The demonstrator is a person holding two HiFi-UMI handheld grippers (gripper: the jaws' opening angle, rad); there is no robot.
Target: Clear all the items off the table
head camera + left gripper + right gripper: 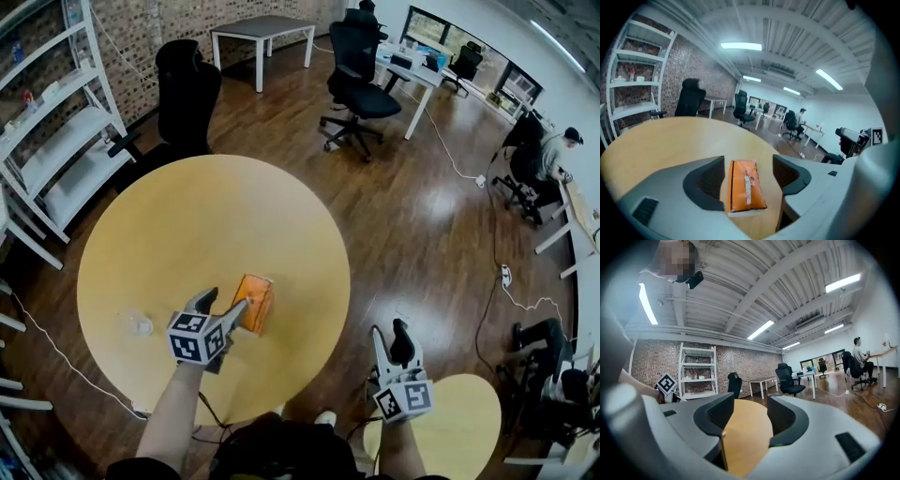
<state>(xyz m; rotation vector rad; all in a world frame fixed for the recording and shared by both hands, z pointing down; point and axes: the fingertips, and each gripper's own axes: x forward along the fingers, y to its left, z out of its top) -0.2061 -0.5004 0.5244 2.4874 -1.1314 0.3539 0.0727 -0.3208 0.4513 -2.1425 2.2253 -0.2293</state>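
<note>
Dark wooden floorboards [412, 216] run under a round, pale yellow wooden worktop [187, 216] that fills the left half of the head view. At the far left stands a white metal shelving unit [56, 141] against a brick wall, and a black office chair [187, 94] sits just behind the worktop. Near the worktop's front left edge lies a small clear object [141, 325], too small to make out further.

To its right, the left tongs [222, 302] reach low over the worktop. Their jaws stand apart, one on each side of a flat orange plastic tissue pack [254, 302]. The left gripper view shows the pack [746, 185] lying flat on the wood between the two jaws, with a strip of bare wood on either side, so nothing presses on it yet.

Further right, past the worktop's edge, the right tongs [390, 339] hang over the floor, beside a smaller round yellow table [450, 422]. Their jaws are released and apart, with nothing between them. The right gripper view shows only the worktop's surface beyond the gap.

At the far right a person [553, 155] sits at a desk.
</note>
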